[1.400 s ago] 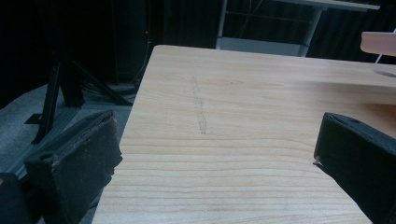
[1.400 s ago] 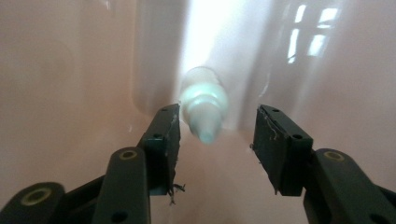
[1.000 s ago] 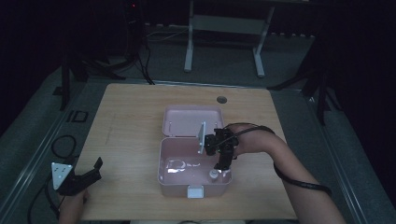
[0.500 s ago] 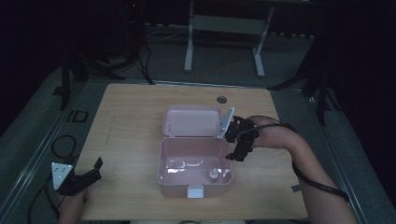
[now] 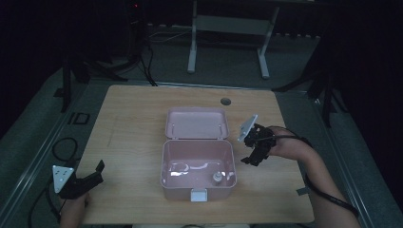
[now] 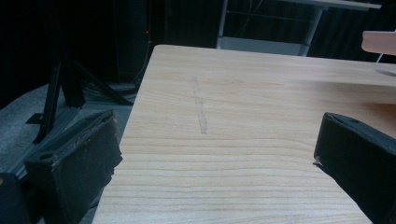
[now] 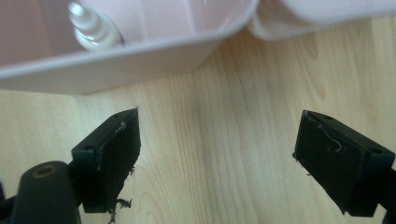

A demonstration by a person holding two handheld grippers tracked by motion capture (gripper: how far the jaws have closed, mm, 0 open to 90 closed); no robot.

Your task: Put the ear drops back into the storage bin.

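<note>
- While the pink box (image 5: 198, 167) stands open at the middle of the table (image 5: 133, 123), with its lid (image 5: 196, 123) laid back behind it, the small white bottle (image 5: 216, 177) is seen inside, near the front right corner.
- Right gripper (image 5: 252, 156): held just outside the box's right wall, jaws spread wide with only bare wood between them.
- In the right gripper view, the bottle (image 7: 93, 29) is shown beyond the box wall (image 7: 116, 65), ahead and left of the right gripper (image 7: 217, 154).
- Left gripper (image 5: 90, 178): rested open and empty, well left of the box.
- Judged step: withdrawal from the box; it is best done clear of the rim, so that the box is not nudged.
</note>
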